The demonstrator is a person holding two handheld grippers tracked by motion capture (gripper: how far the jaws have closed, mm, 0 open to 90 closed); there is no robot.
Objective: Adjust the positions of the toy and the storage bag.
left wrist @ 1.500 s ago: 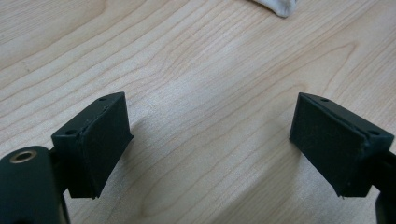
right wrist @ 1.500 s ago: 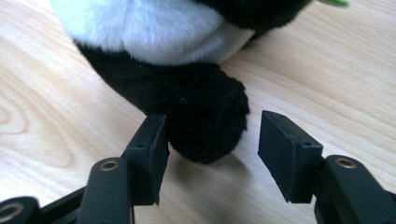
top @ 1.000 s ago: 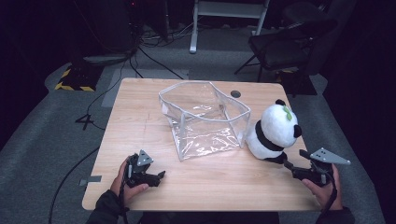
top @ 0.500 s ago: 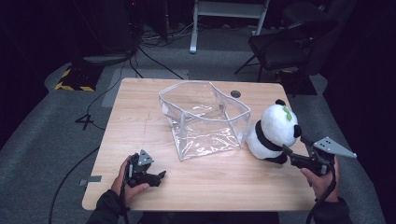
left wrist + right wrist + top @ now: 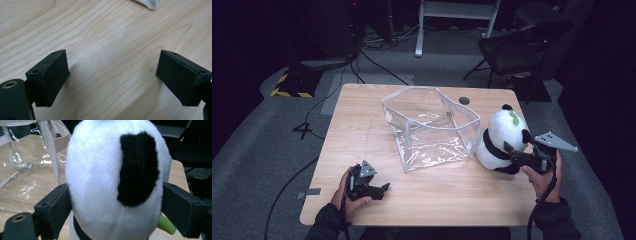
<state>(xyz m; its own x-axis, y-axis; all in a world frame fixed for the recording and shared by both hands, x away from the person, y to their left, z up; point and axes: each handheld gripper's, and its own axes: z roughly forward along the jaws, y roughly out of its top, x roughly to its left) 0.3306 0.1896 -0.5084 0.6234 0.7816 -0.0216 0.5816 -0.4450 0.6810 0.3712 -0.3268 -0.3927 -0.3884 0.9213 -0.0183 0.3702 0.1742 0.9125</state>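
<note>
Both grippers are matte black. The left gripper (image 5: 382,189) carries a small grey three-cornered plate on top; the right gripper (image 5: 508,149) bears a larger one at its two o'clock. Each jaw ends in a flat rectangular pad with small screw holes. Dark sleeves cover both forearms, and a black cable trails from the right hand (image 5: 542,177) toward six o'clock.
</note>
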